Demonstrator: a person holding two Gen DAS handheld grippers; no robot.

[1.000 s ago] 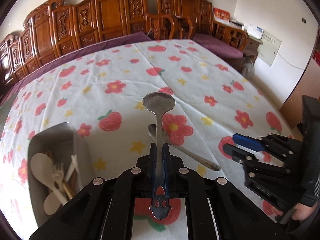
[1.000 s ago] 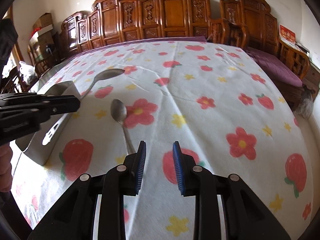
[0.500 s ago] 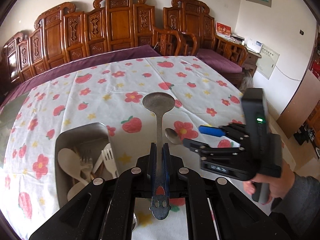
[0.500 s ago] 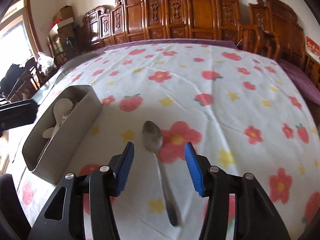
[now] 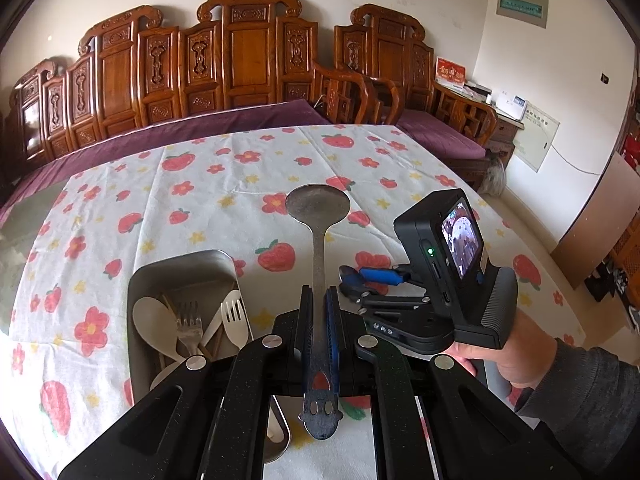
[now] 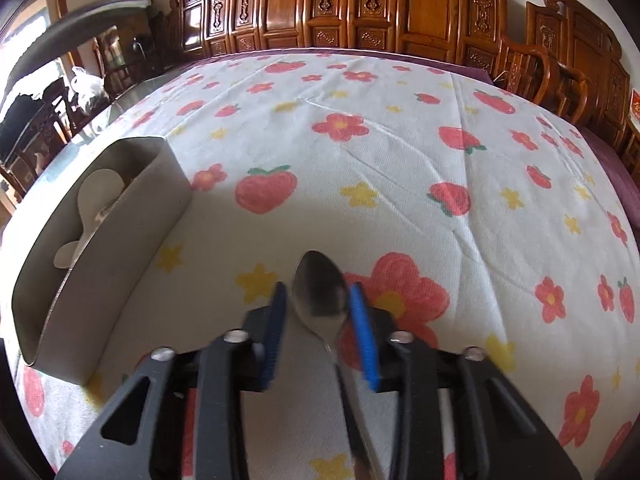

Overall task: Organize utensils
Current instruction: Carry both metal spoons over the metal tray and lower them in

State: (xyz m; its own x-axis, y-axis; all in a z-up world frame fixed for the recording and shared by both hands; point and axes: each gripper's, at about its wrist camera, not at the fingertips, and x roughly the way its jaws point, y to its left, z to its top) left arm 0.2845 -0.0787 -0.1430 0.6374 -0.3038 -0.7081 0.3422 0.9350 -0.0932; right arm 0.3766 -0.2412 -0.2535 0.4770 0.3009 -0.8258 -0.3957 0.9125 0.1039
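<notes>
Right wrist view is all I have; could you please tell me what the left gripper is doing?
Observer: The left gripper is shut on the handle of a spoon, with the bowl pointing forward.
Operator: Thank you. What is in the tray besides the pale spoon?
Observer: It also holds a metal fork, a pale fork and what look like chopsticks.
</notes>
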